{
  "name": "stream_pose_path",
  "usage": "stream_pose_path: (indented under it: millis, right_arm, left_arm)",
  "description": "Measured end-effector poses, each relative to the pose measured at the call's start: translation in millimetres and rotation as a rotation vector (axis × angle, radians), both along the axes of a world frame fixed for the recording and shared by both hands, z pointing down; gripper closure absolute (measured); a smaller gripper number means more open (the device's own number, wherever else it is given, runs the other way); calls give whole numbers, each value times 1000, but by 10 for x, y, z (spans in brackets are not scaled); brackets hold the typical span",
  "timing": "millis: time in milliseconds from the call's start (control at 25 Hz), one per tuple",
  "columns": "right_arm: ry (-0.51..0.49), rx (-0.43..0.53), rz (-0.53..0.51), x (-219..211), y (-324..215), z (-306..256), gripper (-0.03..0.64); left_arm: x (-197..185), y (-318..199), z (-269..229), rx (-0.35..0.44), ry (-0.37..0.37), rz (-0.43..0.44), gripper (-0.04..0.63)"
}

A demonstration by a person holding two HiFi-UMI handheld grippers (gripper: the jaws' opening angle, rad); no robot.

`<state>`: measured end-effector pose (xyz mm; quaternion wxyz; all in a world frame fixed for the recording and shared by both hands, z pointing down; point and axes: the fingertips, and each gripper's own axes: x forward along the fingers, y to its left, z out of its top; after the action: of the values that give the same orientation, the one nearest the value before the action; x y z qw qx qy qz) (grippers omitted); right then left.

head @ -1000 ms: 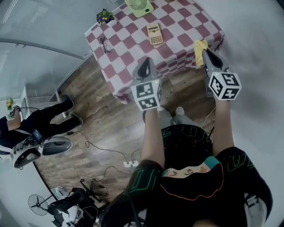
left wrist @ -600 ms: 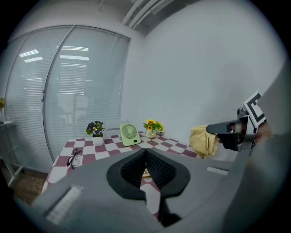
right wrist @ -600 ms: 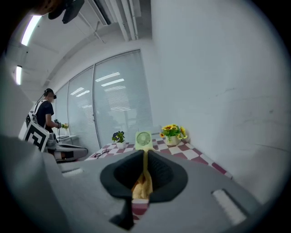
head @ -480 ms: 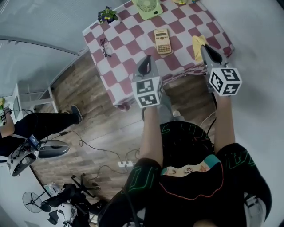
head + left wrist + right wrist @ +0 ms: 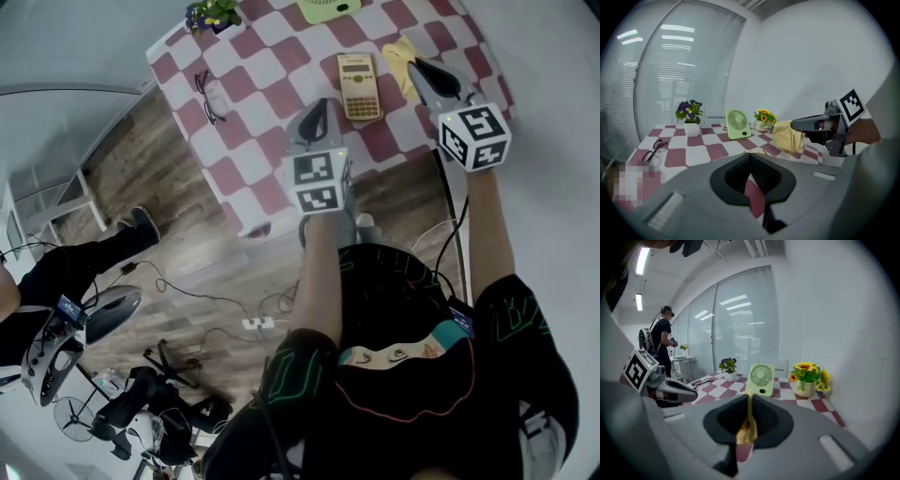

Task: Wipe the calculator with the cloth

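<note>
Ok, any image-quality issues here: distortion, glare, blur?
Head view: strong fisheye, the table edge bows, otherwise sharp. Left gripper view: black vignette, mosaic patch lower left, lights mirrored in the glass wall. Right gripper view: same vignette; the cloth between the jaws looks soft.
</note>
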<state>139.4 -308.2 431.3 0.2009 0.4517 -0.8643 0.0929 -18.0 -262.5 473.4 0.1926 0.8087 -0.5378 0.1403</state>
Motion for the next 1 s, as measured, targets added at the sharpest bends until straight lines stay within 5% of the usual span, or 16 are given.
stream_pose_path:
  millis: [640, 1000]
  right_arm:
    - [354, 25, -337, -735, -914, 602, 586]
    - [447, -56, -528, -999, -736, 1078, 588]
  left_arm:
    - [-283, -586, 239, -59, 24, -64, 584]
    - [-395, -583, 304, -92, 27, -159, 584]
